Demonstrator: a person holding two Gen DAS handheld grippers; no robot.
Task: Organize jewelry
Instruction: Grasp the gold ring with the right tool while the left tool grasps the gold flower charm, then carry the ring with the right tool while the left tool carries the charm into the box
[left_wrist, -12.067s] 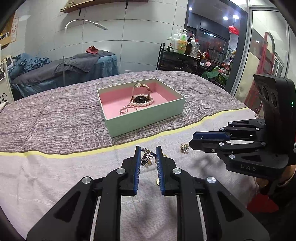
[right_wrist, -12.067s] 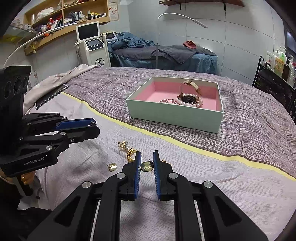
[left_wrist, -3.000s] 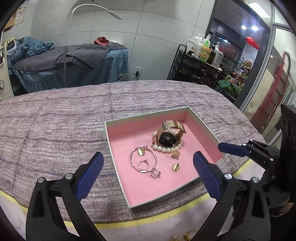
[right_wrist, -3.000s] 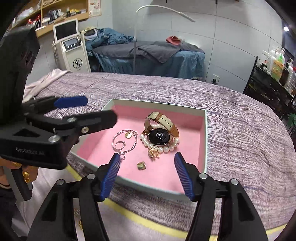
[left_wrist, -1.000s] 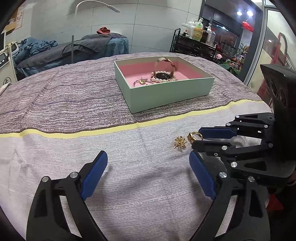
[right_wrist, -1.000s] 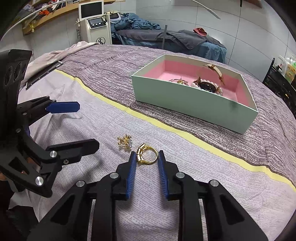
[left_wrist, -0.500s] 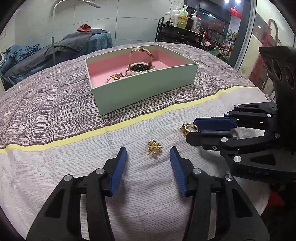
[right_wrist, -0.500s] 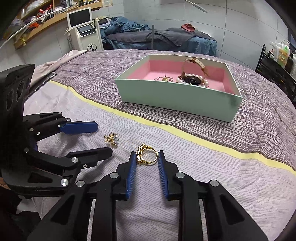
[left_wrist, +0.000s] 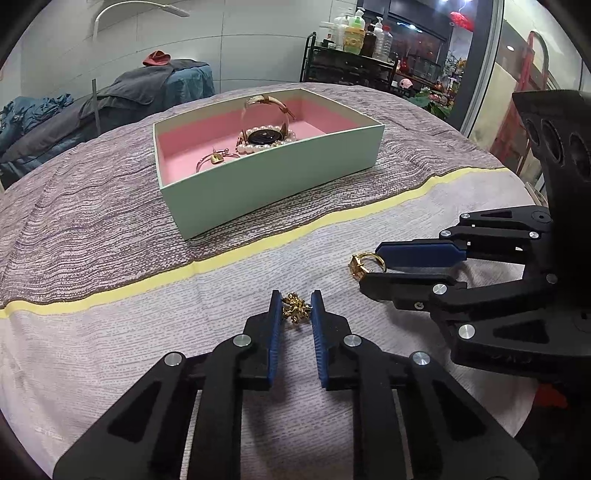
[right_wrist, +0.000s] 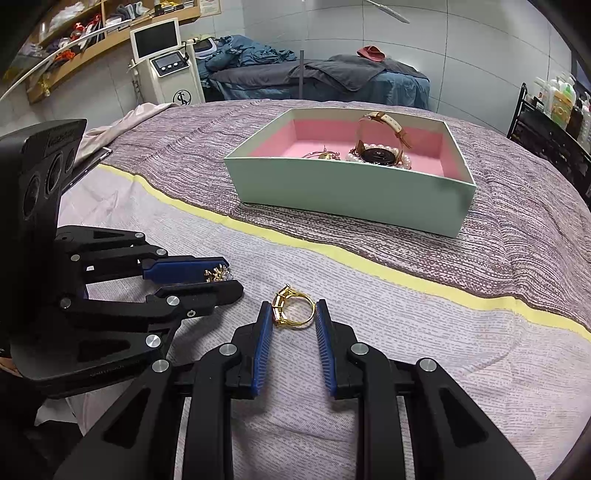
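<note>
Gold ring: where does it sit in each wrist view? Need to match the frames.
Left wrist view: gold ring right of centre, at the right gripper tips on the pale cloth.
Right wrist view: gold ring lower centre, between the right gripper pads.
Shared landmark: the mint box with pink lining, beyond the yellow stripe.

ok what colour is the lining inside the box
Pink, inside the pale green box; clearest in the right wrist view.
</note>
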